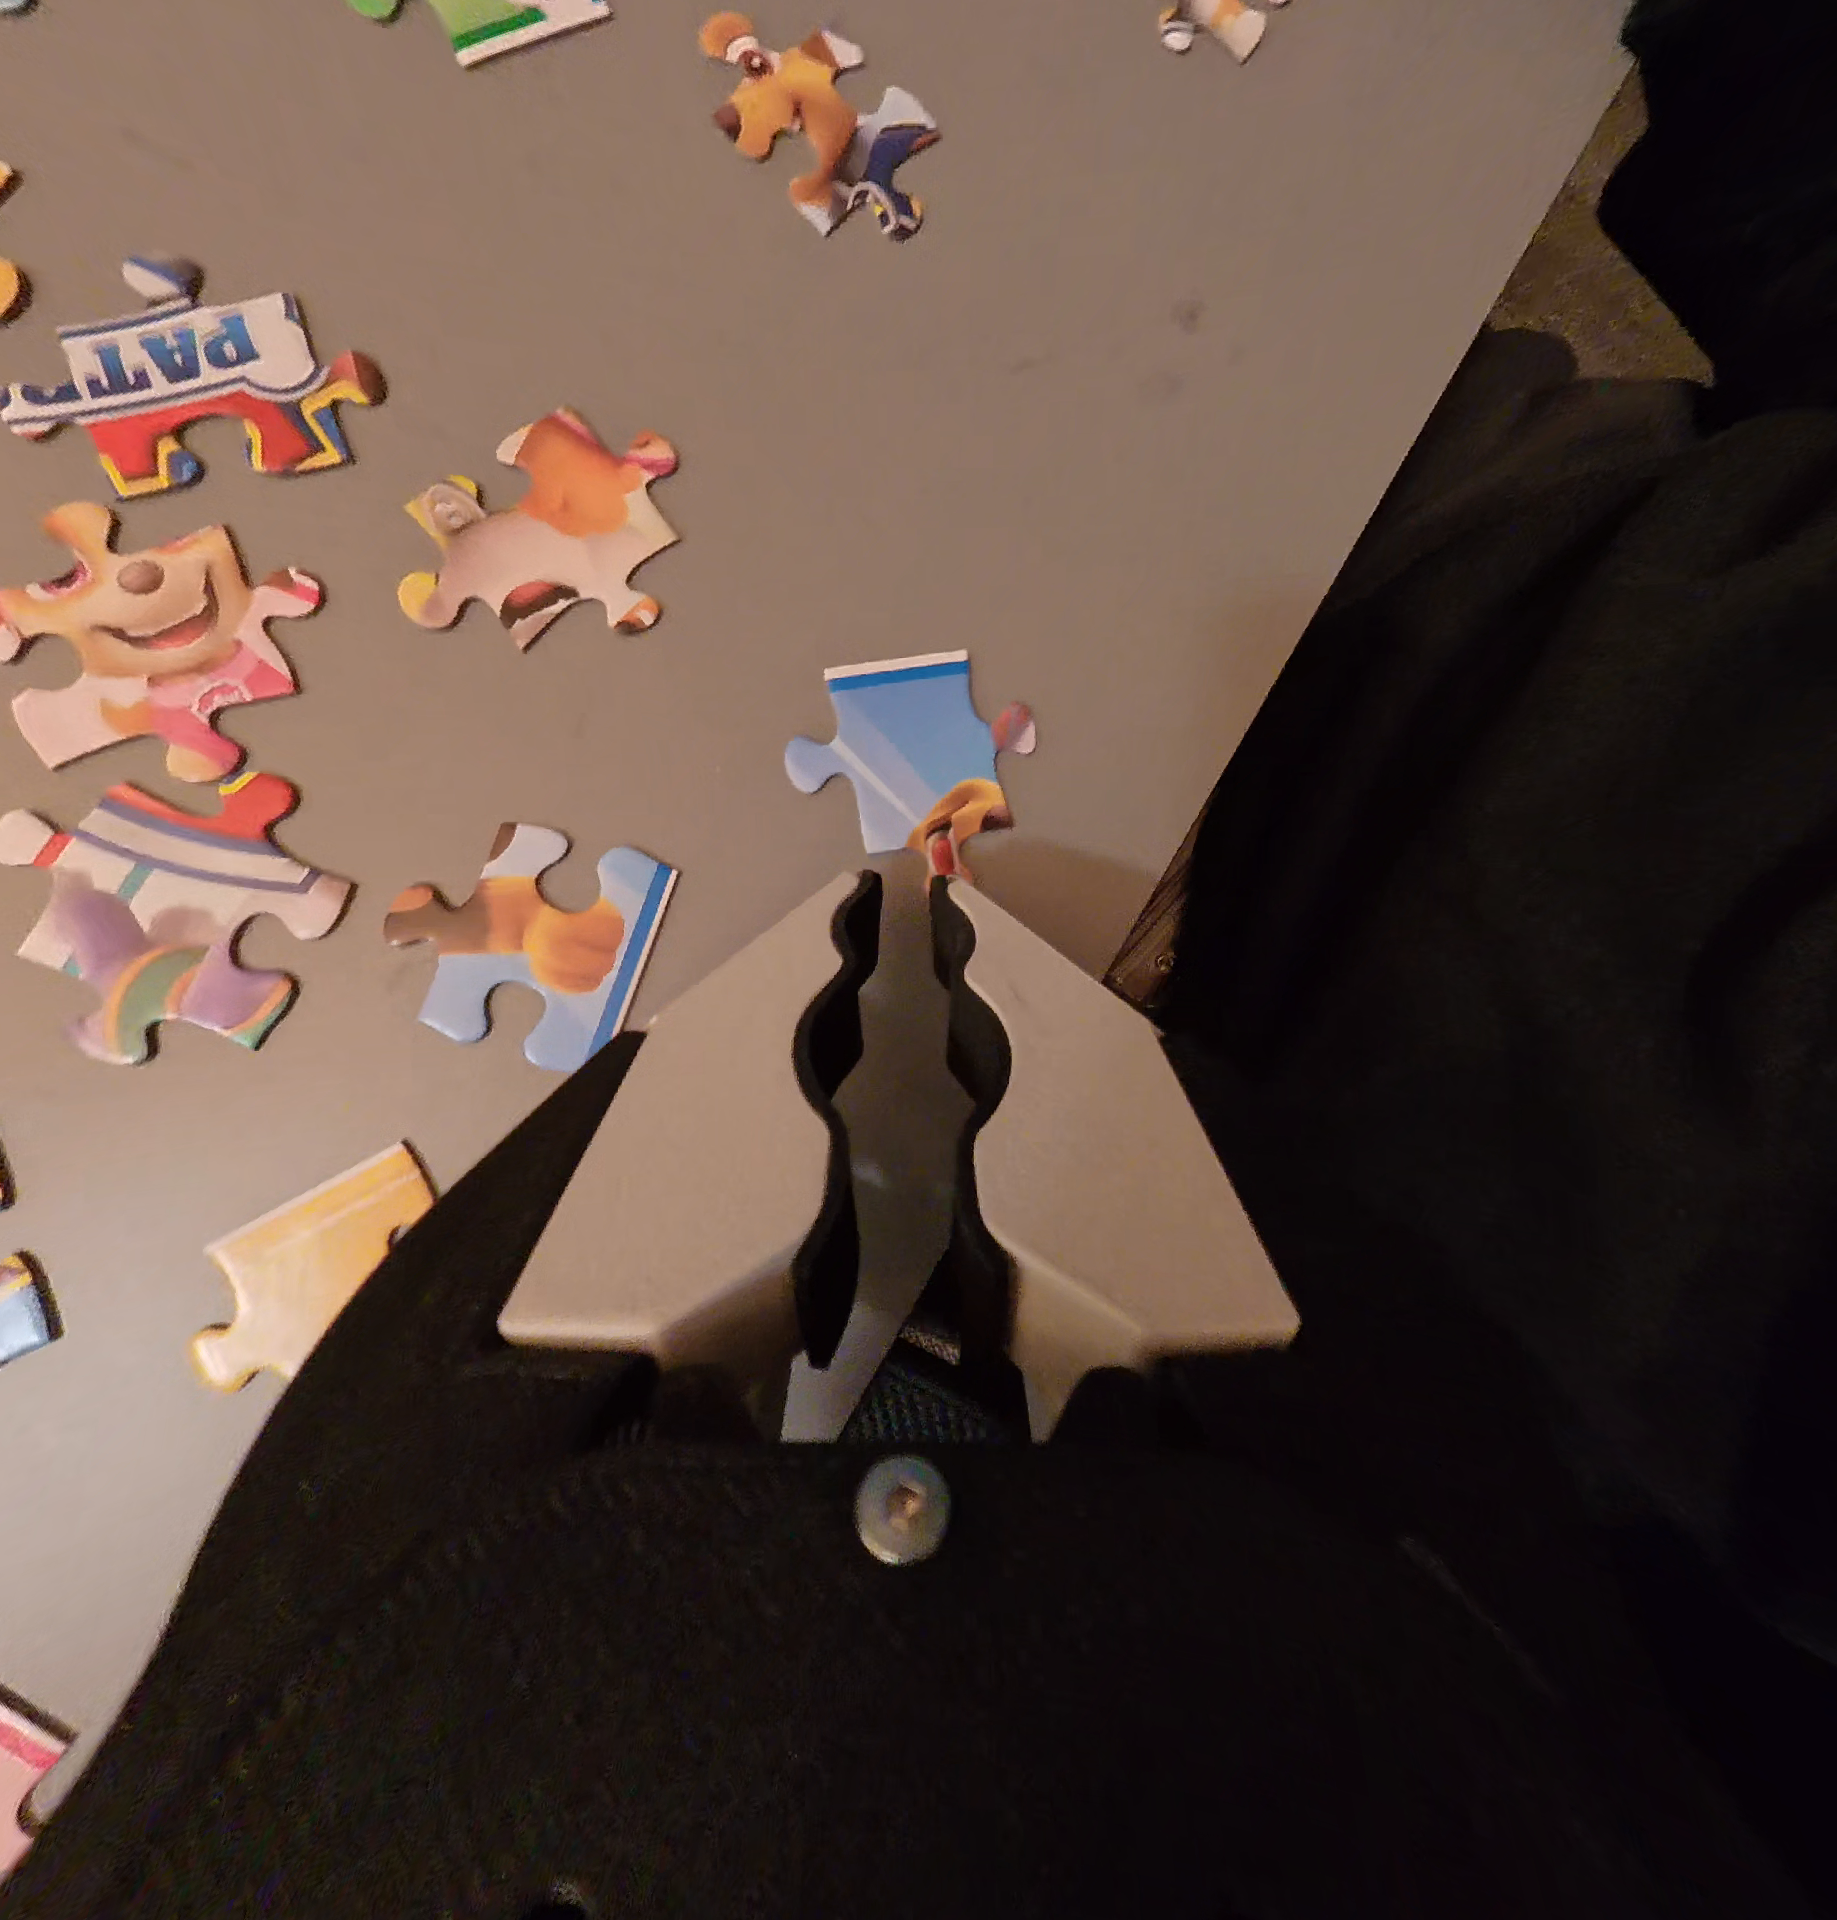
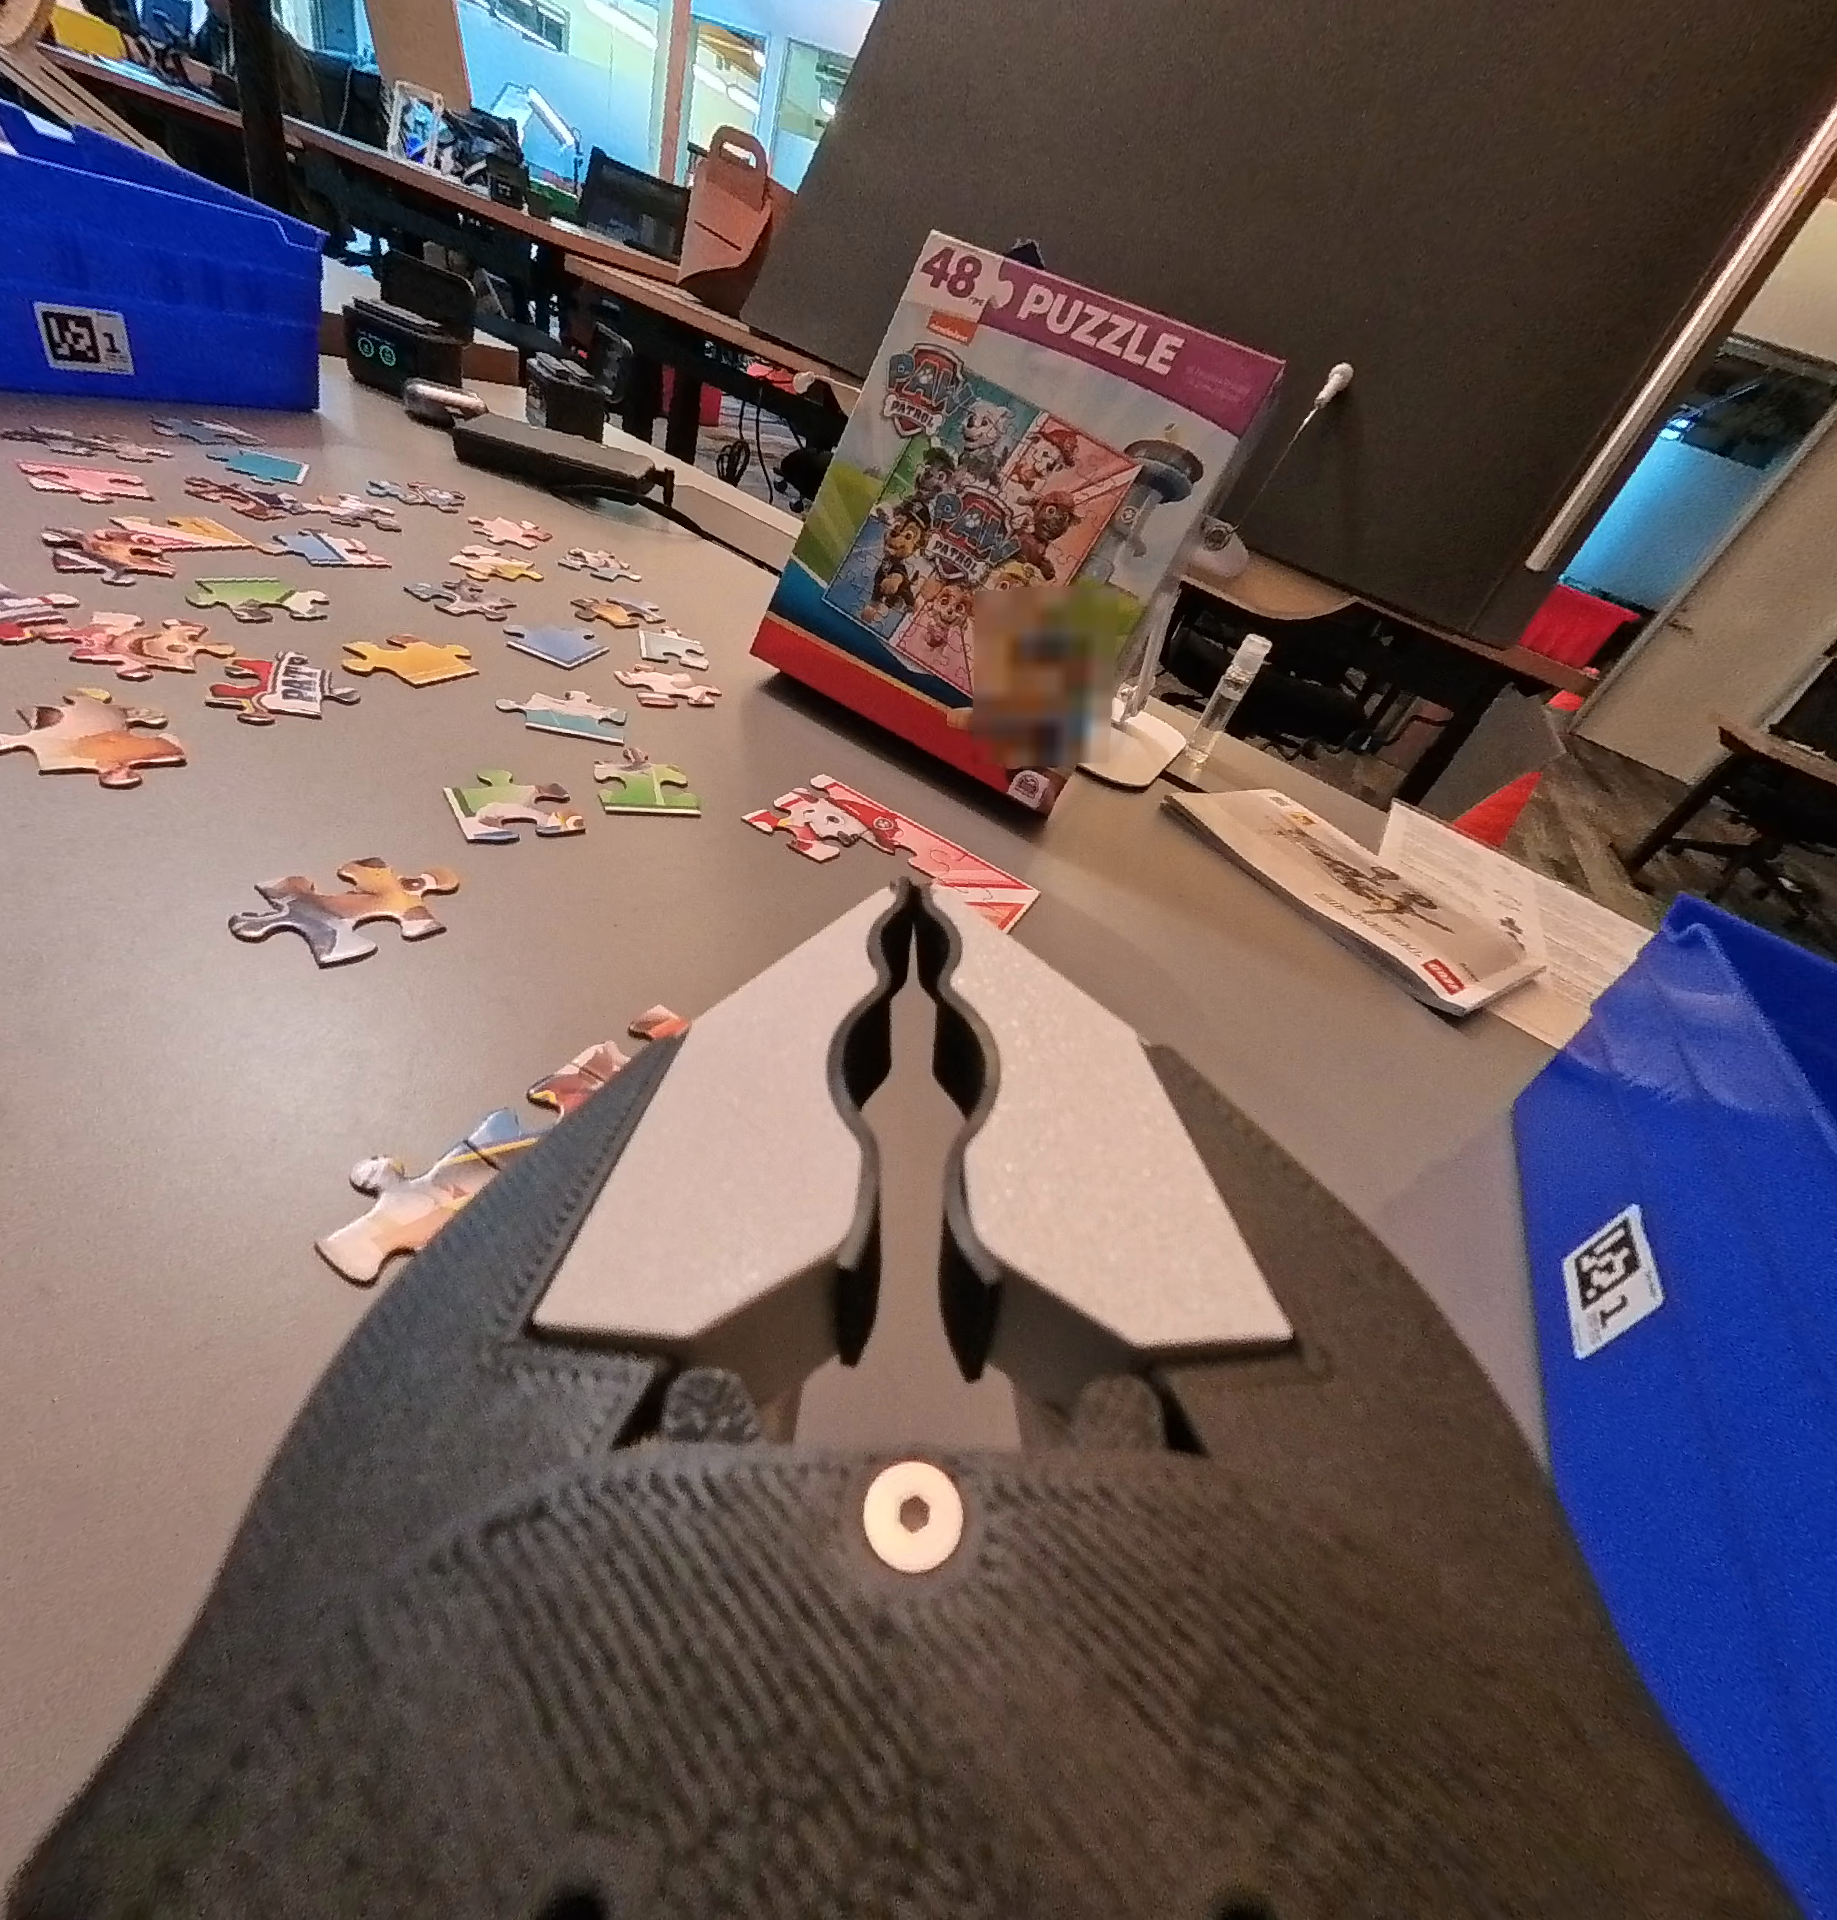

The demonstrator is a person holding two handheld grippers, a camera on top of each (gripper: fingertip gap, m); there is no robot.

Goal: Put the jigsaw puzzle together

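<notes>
In the left wrist view, my left gripper (image 1: 909, 883) hovers low over the grey table (image 1: 1049, 416) near its right edge. Its fingers stand slightly apart, with bare table showing between them. A blue puzzle piece with an orange paw (image 1: 909, 748) lies just beyond the tips. Its lower tab reaches the right fingertip (image 1: 950, 904), and the pads do not press on it. In the right wrist view, my right gripper (image 2: 914, 891) is shut with nothing between the tips. It points at a red joined section of puzzle (image 2: 872, 831) lying on the table.
Several loose puzzle pieces (image 1: 540, 530) (image 2: 353, 904) are scattered to the left. A puzzle box (image 2: 1018, 520) stands upright behind the red section. Blue bins sit at right (image 2: 1724, 1351) and far left (image 2: 135, 281). A booklet (image 2: 1361, 883) lies at right. Dark clothing (image 1: 1516, 935) borders the table edge. Tip to tip, the grippers are about 30 centimeters apart.
</notes>
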